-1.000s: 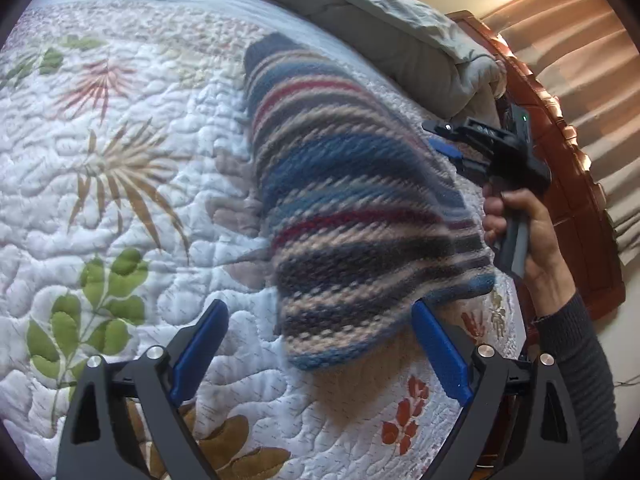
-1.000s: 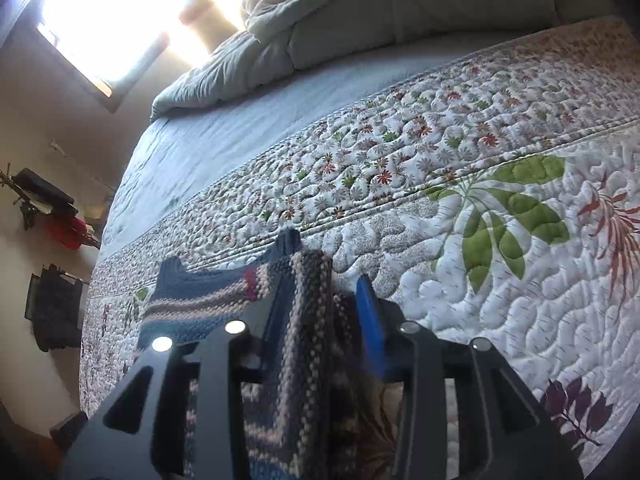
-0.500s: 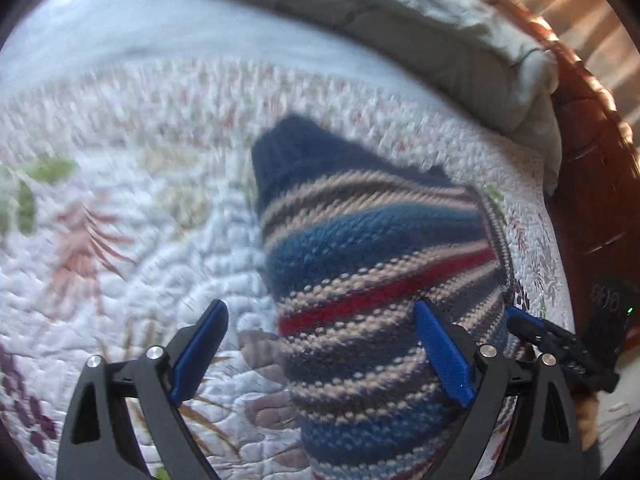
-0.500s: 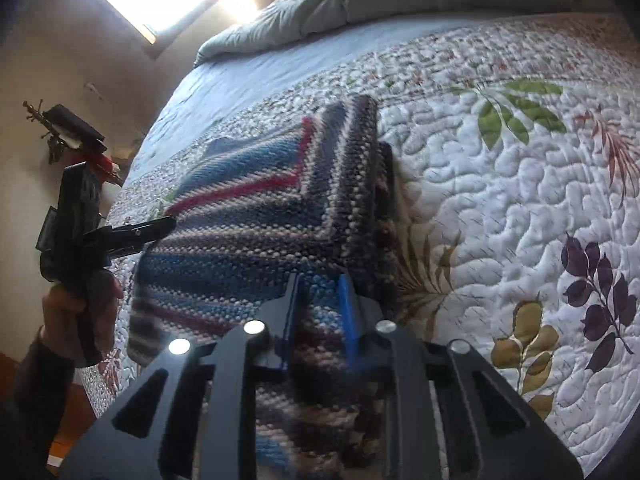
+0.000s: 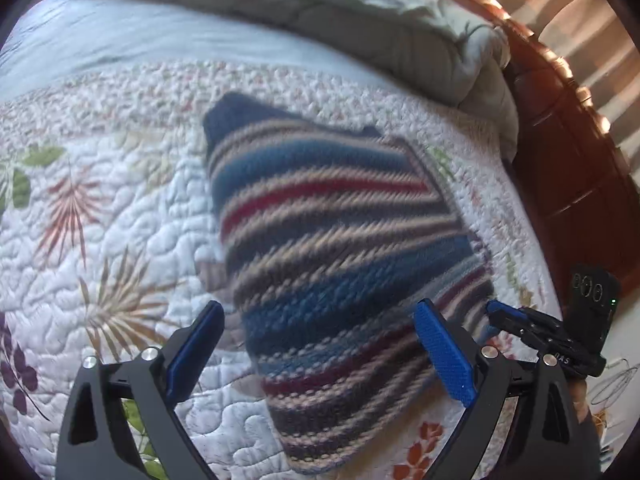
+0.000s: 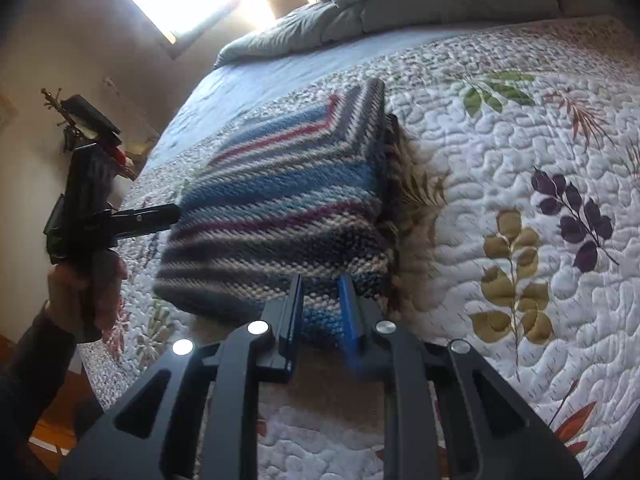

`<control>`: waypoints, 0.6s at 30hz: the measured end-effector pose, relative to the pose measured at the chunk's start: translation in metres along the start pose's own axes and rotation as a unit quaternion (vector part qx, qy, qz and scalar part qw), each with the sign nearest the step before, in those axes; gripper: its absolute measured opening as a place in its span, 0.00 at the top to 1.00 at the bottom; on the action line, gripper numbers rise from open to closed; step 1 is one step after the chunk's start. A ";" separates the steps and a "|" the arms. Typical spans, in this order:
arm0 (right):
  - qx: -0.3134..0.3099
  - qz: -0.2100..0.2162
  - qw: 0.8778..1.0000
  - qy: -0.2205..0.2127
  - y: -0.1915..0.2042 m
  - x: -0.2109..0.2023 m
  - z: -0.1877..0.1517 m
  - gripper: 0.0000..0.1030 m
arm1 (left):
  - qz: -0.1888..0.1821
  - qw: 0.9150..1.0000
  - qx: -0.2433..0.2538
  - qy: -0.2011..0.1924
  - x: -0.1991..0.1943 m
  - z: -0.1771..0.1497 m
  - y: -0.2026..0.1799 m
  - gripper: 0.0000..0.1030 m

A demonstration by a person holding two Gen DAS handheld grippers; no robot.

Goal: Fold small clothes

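Here right gripper [image 6: 318, 300] pinches striped knit [image 6: 280, 208] above quilt [image 6: 520, 160].

Stripes on flowers, basically

The knit sweater [image 5: 336, 248] is all stripes: navy, mid blue, beige, dark grey, with a couple of thin red/maroon bands. It sits on a white quilt [image 6: 520, 128] printed with green, mustard, purple and rust-red leaves, with a speckled floral border. Past that, a pale blue sheet [image 5: 120, 44] and a grey-green comforter [image 5: 360, 12]. Both hand-held grippers are black with bright blue pads [image 5: 442, 354].
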State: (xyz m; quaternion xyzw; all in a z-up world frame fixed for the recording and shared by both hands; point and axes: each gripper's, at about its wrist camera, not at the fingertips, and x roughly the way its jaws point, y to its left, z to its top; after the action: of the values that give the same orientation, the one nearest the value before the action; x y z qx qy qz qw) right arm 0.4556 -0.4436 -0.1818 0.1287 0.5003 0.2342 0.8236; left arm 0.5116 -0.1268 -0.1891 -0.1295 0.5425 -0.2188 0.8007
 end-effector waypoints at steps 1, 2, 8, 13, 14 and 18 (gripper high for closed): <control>0.008 -0.010 1.000 0.005 -0.008 0.005 -0.003 0.93 | 0.008 1.000 -0.011 0.015 0.010 -0.003 0.004 0.07; 0.016 -0.016 1.000 0.004 -0.014 0.008 -0.006 0.97 | 0.004 0.999 -0.024 0.032 0.020 -0.007 0.007 0.07; 0.009 -0.002 1.000 -0.024 0.003 -0.015 -0.003 0.85 | -0.049 0.998 -0.037 0.009 -0.004 -0.017 0.014 0.07; -0.019 -0.010 1.000 -0.011 0.022 -0.003 -0.005 0.75 | -0.083 0.996 -0.016 -0.006 -0.030 -0.034 0.007 0.06; -0.018 -0.029 0.999 -0.002 0.020 0.003 -0.006 0.78 | -0.084 0.996 -0.013 0.002 -0.030 -0.040 0.007 0.06; -0.018 -0.081 0.996 0.015 0.018 0.010 -0.008 0.86 | -0.090 0.995 -0.015 0.030 -0.022 -0.053 0.009 0.06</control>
State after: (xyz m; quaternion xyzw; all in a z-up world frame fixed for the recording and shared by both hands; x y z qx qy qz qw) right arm 0.4479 -0.4236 -0.1856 0.0696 0.5169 0.1777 0.8345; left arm 0.4571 -0.1067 -0.1957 -0.1829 0.5558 -0.2853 0.7591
